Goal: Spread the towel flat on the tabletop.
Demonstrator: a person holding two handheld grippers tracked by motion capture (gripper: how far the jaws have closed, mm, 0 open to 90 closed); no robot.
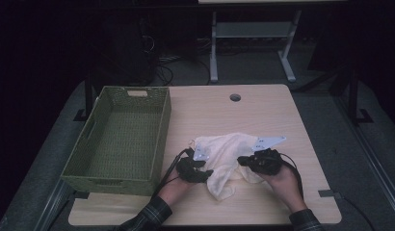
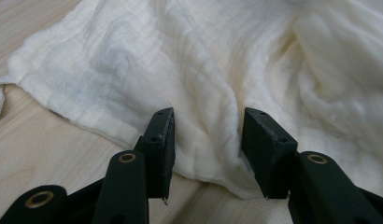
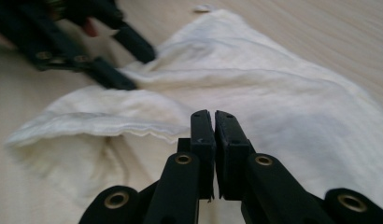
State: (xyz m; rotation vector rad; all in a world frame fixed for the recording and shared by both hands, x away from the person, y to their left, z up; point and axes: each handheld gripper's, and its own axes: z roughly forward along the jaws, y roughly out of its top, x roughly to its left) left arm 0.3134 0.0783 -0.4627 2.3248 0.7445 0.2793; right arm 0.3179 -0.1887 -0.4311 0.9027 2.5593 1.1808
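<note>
My wooden table (image 1: 263,110) carries everything, and I place the rest by the cream cloth (image 1: 227,154) that lies crumpled near its front edge. The green woven basket (image 1: 121,139) stands well to the left of the cloth, apart from it, its long side running away from me. My left gripper (image 1: 205,169) sits at the cloth's left edge; in the left gripper view its jaws are spread with a raised fold of the cloth (image 2: 213,93) between them, and I cannot tell whether the pads press on it. My right gripper (image 1: 243,160) is at the cloth's right side; in the right gripper view its jaws are pressed together with nothing visible between them, the cloth (image 3: 273,93) lying just beyond the tips
</note>
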